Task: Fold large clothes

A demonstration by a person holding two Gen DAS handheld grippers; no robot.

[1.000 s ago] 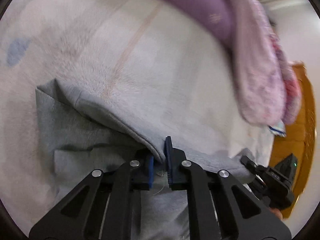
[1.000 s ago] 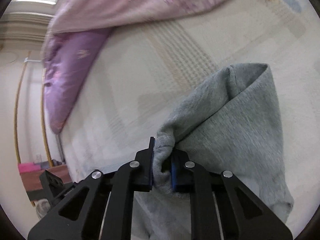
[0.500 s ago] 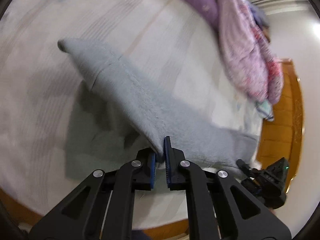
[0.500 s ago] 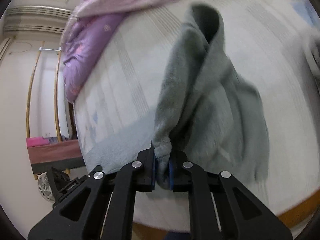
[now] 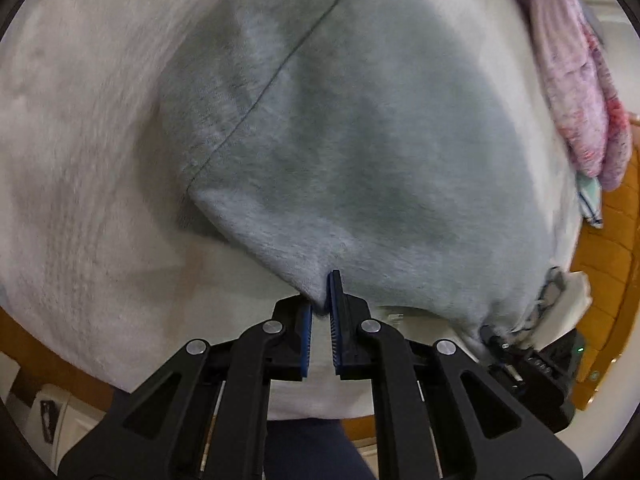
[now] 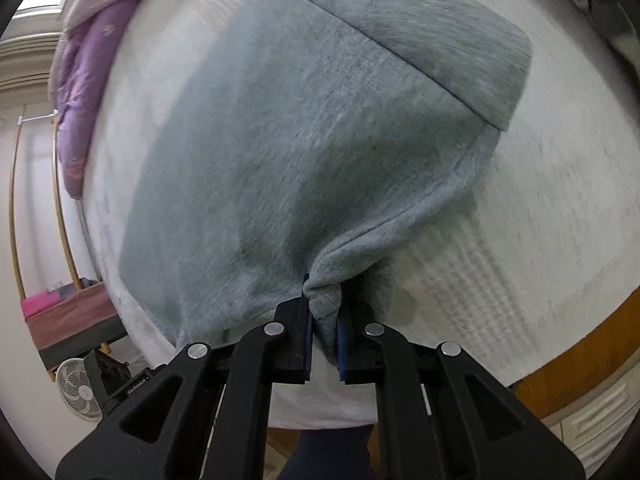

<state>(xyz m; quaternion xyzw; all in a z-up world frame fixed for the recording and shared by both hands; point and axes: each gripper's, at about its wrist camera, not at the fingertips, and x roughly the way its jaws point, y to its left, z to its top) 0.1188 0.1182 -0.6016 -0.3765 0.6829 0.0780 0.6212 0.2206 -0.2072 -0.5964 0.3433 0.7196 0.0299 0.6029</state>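
A large grey fleece garment (image 5: 360, 128) hangs stretched out above the white bed (image 5: 80, 160). My left gripper (image 5: 321, 304) is shut on one near corner of its edge. My right gripper (image 6: 323, 312) is shut on the other corner, where the grey garment (image 6: 320, 128) bunches between the blue pads. A folded hem band (image 6: 432, 44) runs across its far end. The right gripper also shows at the lower right of the left wrist view (image 5: 520, 356).
A pink and purple quilt (image 5: 576, 80) lies along the far side of the bed; it also shows in the right wrist view (image 6: 84, 80). A wooden bed frame (image 6: 580, 364) edges the mattress. A small fan (image 6: 80, 392) stands on the floor.
Both grippers lifted and pulled back toward the bed's near edge with the garment. The cloth went from a hanging bunch to a wide sheet stretched between them.
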